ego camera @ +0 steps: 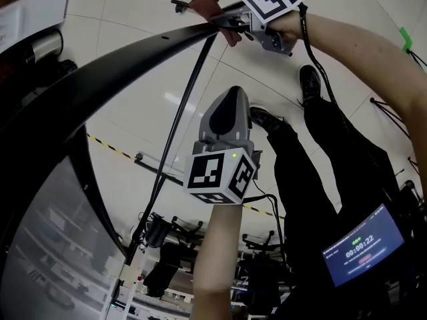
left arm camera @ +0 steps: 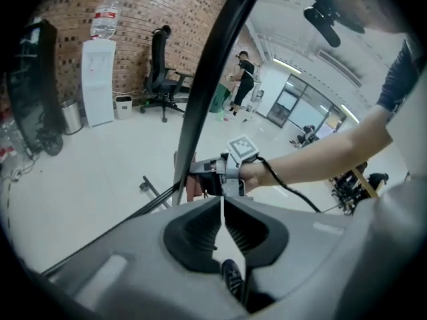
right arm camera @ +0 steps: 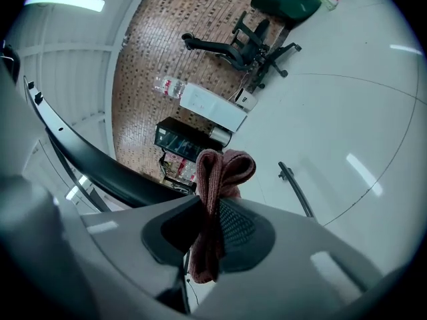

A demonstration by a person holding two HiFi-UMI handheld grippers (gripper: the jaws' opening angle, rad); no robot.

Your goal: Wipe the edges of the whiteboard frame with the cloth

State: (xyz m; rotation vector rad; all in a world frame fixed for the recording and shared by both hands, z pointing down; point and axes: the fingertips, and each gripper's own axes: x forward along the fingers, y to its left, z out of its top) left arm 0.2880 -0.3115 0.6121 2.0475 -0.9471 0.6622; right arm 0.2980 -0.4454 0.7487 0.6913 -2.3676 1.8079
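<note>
Timer screen [ego camera: 363,245], lit blue, on which "00:00:22" can be read; black-and-white square markers are printed on each gripper's cube. The right gripper [ego camera: 225,23] is shown clenched on a folded, knitted, reddish-brown cloth [right arm camera: 215,199], which is held at the smooth black edge of the whiteboard frame [ego camera: 120,62]. The left gripper [left arm camera: 222,204], moulded in matte grey plastic with ribbed black pads, is shown with its jaws brought together and nothing gripped between them
</note>
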